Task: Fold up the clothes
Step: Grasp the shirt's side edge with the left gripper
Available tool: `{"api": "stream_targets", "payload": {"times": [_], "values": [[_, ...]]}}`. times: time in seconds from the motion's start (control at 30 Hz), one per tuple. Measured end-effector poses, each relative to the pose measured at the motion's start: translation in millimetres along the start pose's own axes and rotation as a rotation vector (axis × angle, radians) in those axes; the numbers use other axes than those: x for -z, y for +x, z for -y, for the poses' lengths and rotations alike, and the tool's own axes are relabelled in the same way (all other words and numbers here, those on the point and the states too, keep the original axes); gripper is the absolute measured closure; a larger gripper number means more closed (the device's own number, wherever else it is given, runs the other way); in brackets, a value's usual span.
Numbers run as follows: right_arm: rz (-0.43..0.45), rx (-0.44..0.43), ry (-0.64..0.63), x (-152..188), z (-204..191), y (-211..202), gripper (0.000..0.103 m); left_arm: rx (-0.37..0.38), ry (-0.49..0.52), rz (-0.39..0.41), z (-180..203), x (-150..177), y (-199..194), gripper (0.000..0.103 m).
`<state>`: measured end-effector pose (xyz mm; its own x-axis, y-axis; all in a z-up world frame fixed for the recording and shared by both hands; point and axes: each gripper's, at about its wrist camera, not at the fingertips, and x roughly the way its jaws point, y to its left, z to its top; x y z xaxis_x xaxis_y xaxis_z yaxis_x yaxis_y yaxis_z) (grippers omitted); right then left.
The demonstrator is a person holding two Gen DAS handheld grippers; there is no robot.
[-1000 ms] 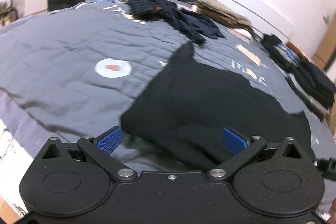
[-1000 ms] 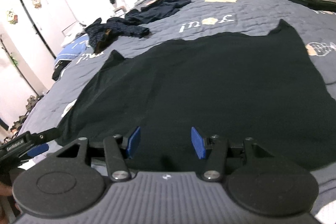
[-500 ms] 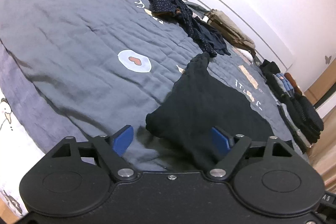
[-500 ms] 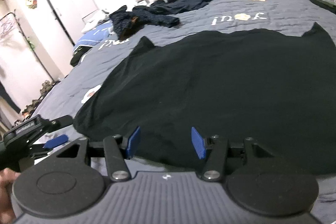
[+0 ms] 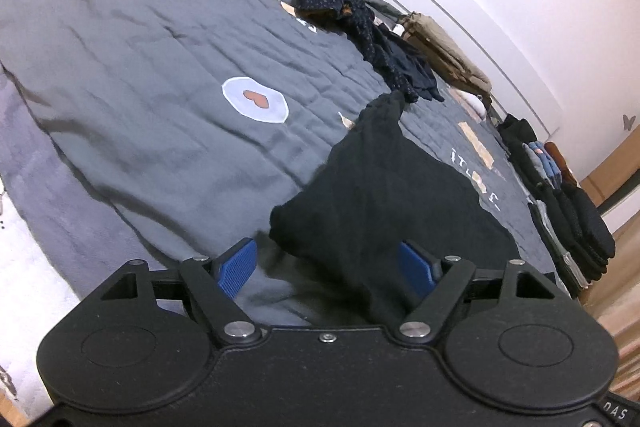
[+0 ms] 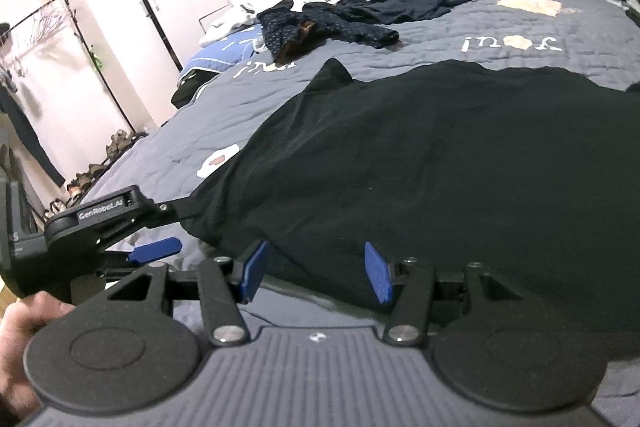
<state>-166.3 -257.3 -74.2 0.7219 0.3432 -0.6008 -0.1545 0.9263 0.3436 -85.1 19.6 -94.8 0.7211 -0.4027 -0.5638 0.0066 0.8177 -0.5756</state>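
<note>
Your left gripper [image 5: 327, 269] closing around black garment [image 5: 384, 203] corner, pads not pressing; right gripper [image 6: 316, 271] open over hem.

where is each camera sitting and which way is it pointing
Left wrist: on the left tongs, facing down across the grey quilt at the black garment corner; jaws closing, not gripping.
Right wrist: on the right tongs, facing the garment's near edge; left tongs and a hand show.
Shared: garment, quilt, navy clothes pile.
</note>
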Motion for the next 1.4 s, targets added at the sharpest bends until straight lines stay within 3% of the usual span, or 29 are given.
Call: {"api": "stream_targets", "payload": {"times": [0.77,0.87,0.93,1.0,1.17,1.3,1.4], "values": [[0.006,0.02,0.074,-1,12,5,0.05,-0.013,-0.036,-0.01,2,5,27,0.027],[0.003,0.026,0.08,-1,13,5,0.05,-0.013,-0.036,-0.001,4,5,28,0.04],[-0.001,0.028,0.079,0,13,5,0.05,-0.021,-0.033,0.019,4,6,27,0.061],[-0.004,0.028,0.076,1,13,6,0.05,-0.027,-0.028,0.042,5,6,25,0.072],[-0.004,0.027,0.079,0,14,4,0.05,-0.035,-0.058,0.038,4,5,29,0.071],[-0.006,0.028,0.078,1,15,3,0.05,-0.041,-0.083,0.032,3,4,36,0.063],[-0.007,0.032,0.082,1,16,3,0.05,-0.044,-0.087,0.04,6,5,39,0.062]]}}
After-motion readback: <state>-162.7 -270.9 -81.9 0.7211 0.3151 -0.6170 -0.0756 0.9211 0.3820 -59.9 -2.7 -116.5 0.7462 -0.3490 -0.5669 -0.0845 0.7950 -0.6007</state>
